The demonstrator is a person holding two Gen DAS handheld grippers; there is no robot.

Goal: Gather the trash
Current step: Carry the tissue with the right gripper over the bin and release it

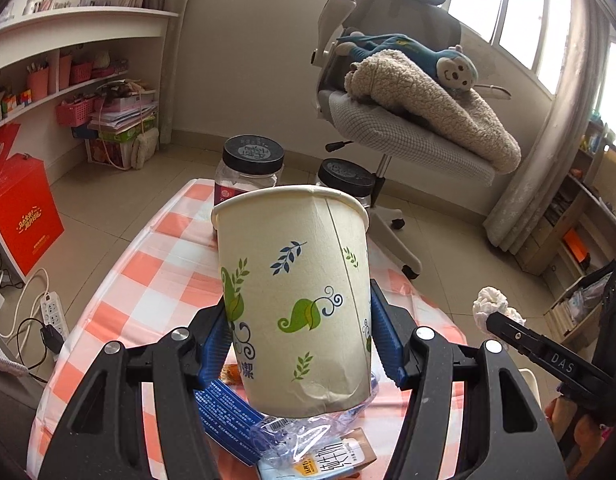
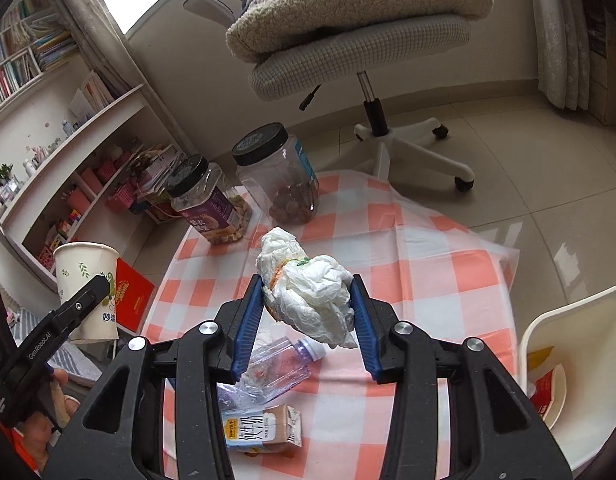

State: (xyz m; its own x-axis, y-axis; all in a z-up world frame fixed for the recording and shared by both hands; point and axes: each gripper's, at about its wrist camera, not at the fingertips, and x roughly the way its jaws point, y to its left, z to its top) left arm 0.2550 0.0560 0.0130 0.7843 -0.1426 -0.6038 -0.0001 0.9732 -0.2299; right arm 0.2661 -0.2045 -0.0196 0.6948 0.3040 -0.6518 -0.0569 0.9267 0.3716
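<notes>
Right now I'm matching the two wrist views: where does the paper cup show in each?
Left wrist: paper cup fills the centre, clamped in the left hand-held gripper.
Right wrist: paper cup at the left edge, small.
Shared landmark: the checked tablecloth.

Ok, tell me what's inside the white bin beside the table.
In the white bin, the right wrist view shows red and yellow packaging lying against its inner wall. The right hand-held gripper, shut on a crumpled tissue wad, and the picture's edge hide the rest.
</notes>
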